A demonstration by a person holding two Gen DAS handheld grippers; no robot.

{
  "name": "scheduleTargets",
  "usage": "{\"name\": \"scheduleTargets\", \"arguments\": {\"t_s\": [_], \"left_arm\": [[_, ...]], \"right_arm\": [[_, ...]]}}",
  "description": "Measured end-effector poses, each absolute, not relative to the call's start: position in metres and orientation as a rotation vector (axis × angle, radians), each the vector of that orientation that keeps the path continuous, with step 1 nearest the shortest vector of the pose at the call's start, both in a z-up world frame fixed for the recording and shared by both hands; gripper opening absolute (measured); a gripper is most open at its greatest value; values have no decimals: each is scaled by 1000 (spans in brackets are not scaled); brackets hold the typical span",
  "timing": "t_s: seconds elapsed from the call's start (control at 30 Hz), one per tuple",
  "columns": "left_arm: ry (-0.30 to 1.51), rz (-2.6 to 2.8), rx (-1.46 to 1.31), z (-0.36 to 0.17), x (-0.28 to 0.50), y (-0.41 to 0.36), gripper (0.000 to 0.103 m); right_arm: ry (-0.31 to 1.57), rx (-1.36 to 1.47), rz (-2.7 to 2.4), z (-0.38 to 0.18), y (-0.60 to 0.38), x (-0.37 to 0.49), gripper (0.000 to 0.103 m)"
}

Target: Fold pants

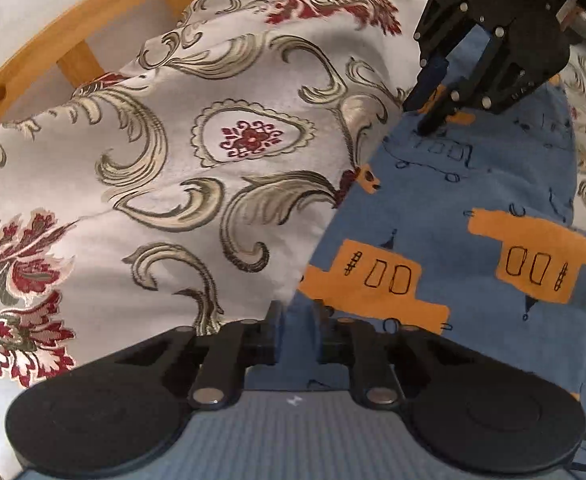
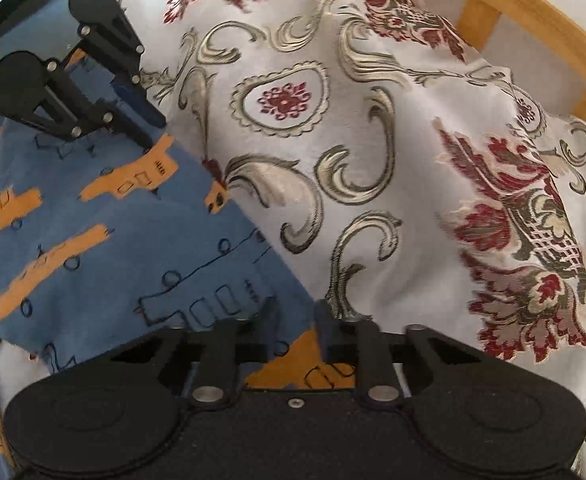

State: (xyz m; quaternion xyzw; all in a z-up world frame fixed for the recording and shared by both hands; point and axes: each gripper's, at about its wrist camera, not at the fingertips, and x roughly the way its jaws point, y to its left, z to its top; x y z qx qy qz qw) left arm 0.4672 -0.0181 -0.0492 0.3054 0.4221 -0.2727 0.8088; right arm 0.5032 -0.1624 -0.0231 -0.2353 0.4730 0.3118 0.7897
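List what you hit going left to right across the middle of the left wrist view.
Light wooden bed frame → cream floral-patterned bedspread → blue pants with orange truck print → black right gripper touching down on the pants.

The pants (image 1: pixel 465 208) lie on the bedspread (image 1: pixel 197 152), which covers the bed; the bed frame (image 1: pixel 73 28) stands behind it at the far edge. The 2 grippers sit at opposite ends of the pants: the left gripper (image 1: pixel 297 328) over the near end in its own view, the right gripper (image 1: pixel 425 108) at the far end, both at the garment's edge bordering the bedspread.
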Motion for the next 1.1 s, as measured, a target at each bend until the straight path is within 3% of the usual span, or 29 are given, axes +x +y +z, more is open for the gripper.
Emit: {"name": "scheduleTargets", "arguments": {"t_s": [0.13,0.47,0.73,0.77,0.8,0.83,0.87,0.9,0.97,1.03,1.1], "left_arm": [[865,-514,646,-46,459,-23,2],[645,-294,624,-19,454,-27,2],[648,-165,582,-31,482,-9,5],[640,-177,549,-27,481,-1,6],[633,-190,516,-23,478,7,13],[632,-211,470,-17,476,19,34],[626,-228,426,-10,469,32,48],[611,-243,385,-2,463,45,70],[578,-275,332,14,451,73,80],[576,-294,332,28,441,97,94],[584,-311,366,36,431,115,98]], "right_arm": [[960,-565,609,-23,-155,487,3],[699,-698,373,1,-136,481,2],[712,-715,268,-24,-133,501,4],[708,-705,264,-23,-133,500,9],[706,-692,265,-21,-133,499,23],[698,-679,270,-18,-134,496,33],[686,-672,269,-16,-135,495,52],[665,-656,267,-11,-137,491,72],[622,-607,286,-2,-137,483,86],[575,-572,327,8,-136,474,93],[530,-535,417,16,-129,465,98]]}}
